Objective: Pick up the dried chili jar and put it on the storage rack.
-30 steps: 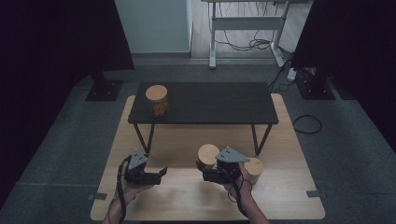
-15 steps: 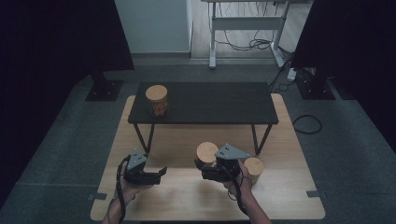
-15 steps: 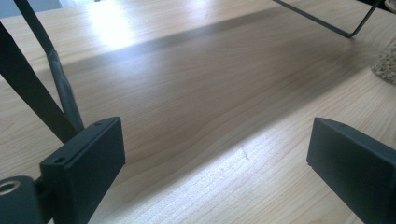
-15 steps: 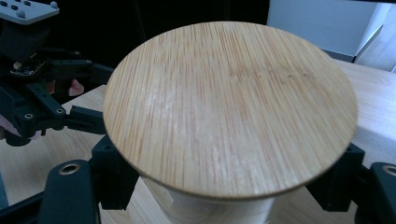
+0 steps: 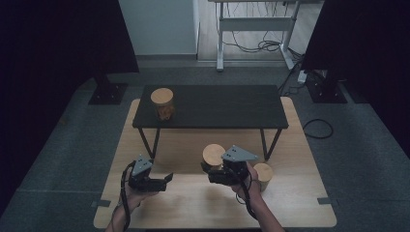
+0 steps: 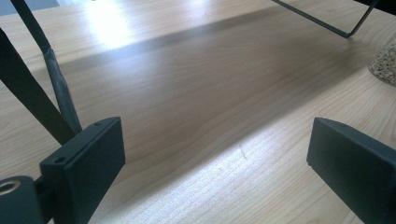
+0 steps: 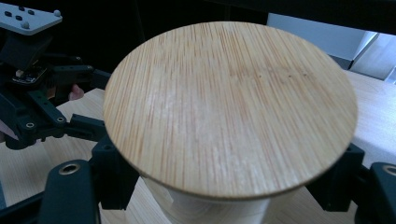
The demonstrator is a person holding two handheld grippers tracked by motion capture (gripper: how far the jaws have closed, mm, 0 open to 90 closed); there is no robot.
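Wood-lidded jar (image 5: pixel 213 155) clamped between right hand-held gripper (image 5: pixel 212 175) jaws.

Smooth bamboo lid (image 7: pixel 229 107), matt black plastic claw (image 6: pixel 219 158), satin wooden tabletop (image 6: pixel 196 84)

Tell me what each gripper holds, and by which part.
The right gripper holds a jar by its sides, just under the bamboo lid. The left gripper is open and holds nothing.
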